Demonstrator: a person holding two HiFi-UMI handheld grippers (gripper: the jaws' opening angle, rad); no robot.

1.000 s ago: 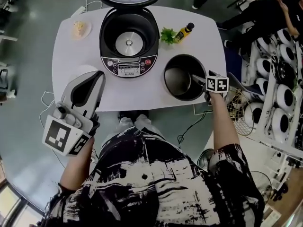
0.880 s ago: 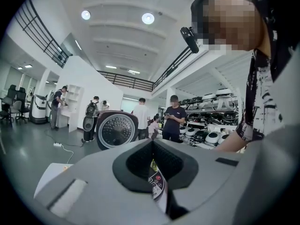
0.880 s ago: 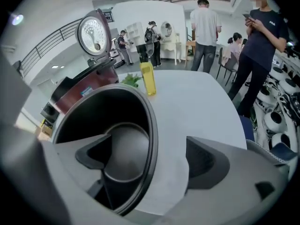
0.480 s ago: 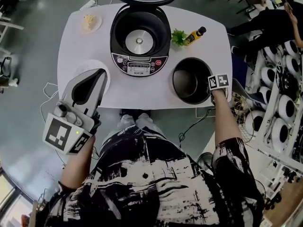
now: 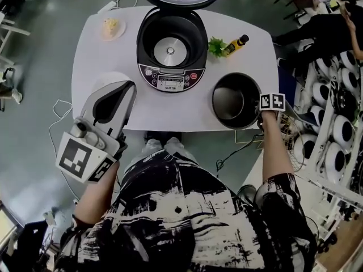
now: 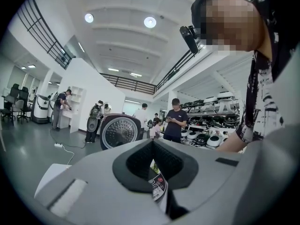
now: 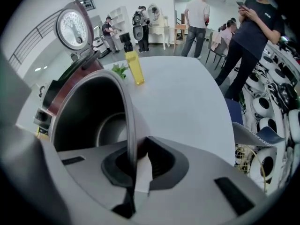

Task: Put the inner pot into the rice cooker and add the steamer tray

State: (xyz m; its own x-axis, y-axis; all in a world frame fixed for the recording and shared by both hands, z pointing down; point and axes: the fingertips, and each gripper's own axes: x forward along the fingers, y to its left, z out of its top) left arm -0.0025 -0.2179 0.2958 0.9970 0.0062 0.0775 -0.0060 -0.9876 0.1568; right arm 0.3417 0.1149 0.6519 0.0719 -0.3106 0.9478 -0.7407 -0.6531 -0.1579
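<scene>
Metal inner pot (image 7: 89,118), stiff and probably weighty, has its thin rim between the jaws of the right gripper (image 7: 135,156), which have just been closing onto it. That slick rim wants a deep bite. Jaws of the left gripper (image 6: 152,149) sit together, empty.

Head view: camera set high above the person, facing steeply down; the whole white table (image 5: 102,55) sits in frame at a remove. Left gripper view: camera rides behind the left gripper (image 6: 153,146), facing level across the hall at tabletop height. Right gripper view: camera rides on the right gripper (image 7: 137,149), tilted steeply down, very near the inner pot (image 7: 89,121). All three views share the rice cooker (image 5: 172,79); head and right gripper views also share the inner pot, the white table and the yellow bottle (image 7: 135,67)
</scene>
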